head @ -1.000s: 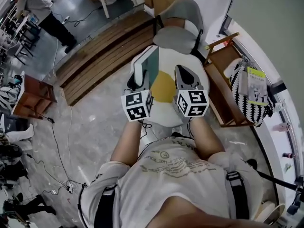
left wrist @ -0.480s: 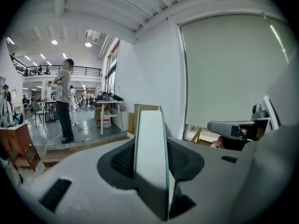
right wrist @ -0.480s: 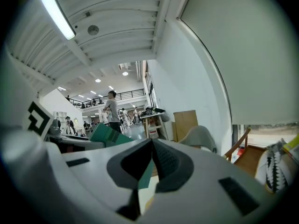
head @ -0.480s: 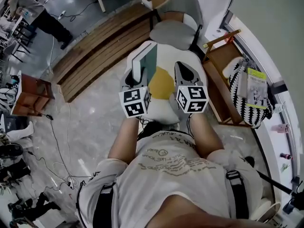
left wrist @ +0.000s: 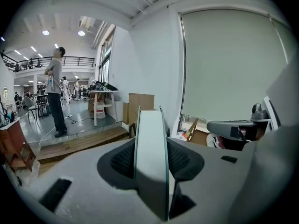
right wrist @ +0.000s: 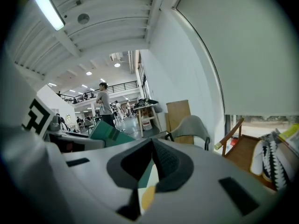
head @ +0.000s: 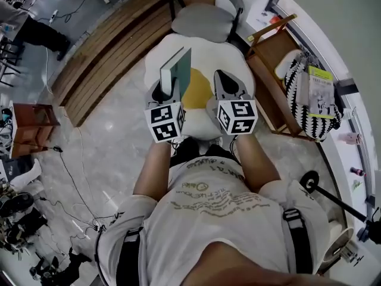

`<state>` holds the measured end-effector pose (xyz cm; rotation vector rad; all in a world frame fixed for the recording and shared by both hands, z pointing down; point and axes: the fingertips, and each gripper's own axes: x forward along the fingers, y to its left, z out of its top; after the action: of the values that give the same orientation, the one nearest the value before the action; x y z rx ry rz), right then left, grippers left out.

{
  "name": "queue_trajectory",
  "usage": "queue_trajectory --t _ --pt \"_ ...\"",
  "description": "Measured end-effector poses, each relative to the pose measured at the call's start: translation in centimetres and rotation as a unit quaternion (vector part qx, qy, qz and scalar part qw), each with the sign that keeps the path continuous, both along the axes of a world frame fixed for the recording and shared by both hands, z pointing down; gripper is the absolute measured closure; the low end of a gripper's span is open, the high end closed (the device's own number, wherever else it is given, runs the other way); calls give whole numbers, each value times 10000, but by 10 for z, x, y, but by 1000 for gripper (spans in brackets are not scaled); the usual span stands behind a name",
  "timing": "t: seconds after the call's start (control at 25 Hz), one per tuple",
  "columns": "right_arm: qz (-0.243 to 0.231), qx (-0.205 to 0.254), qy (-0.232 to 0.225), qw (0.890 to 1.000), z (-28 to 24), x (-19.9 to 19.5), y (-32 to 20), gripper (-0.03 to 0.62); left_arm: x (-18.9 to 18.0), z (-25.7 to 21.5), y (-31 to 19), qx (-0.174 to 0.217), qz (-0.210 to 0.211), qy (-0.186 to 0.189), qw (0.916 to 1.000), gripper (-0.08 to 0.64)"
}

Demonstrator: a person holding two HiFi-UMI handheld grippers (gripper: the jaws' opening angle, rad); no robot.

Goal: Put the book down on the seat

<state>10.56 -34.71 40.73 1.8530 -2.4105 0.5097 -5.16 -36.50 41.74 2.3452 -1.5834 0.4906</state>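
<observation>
My left gripper (head: 171, 87) is shut on a book (head: 179, 70) with a teal cover and white pages, and holds it upright on its edge. The left gripper view shows the book's page edge (left wrist: 152, 143) clamped between both pads. Book and grippers hover over a white round seat (head: 209, 55) with a yellow middle. My right gripper (head: 226, 81) hangs beside the book on its right, jaws shut with nothing between them. In the right gripper view the jaws (right wrist: 152, 158) meet, and the teal book (right wrist: 108, 131) shows to their left.
A grey chair (head: 204, 21) stands just beyond the seat. A wooden rack (head: 275, 70) holding a striped bag (head: 314, 109) is at the right. Wooden decking (head: 104, 58) runs along the left, with cables (head: 71, 177) on the marble floor. A person (head: 33, 31) stands far off.
Both grippers and the book have come a little toward me and to the left over the seat. The book stays upright in the left gripper, and the right gripper stays shut.
</observation>
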Motion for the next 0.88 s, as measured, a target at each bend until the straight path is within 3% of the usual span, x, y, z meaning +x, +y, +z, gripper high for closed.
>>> queue_trajectory --t 0.12,0.28,0.48,0.76,0.88 --pt "111 -91 91 9999 19 4 -4 565 5 13 -5 -119 115 -73 9998 385" --pt "65 -320 551 9979 50 0 -6 566 5 37 -13 -267 193 -278 9991 385" --pt "83 -705 354 9968 84 1 -2 566 0 88 -27 -579 191 -753 9953 385" --pt "579 -1167 570 9898 157 20 5 566 -5 177 -35 -620 607 -1677 9820 385" --pt "699 -1381 570 9863 193 25 10 566 -1 215 -40 -507 926 -2109 9718 385"
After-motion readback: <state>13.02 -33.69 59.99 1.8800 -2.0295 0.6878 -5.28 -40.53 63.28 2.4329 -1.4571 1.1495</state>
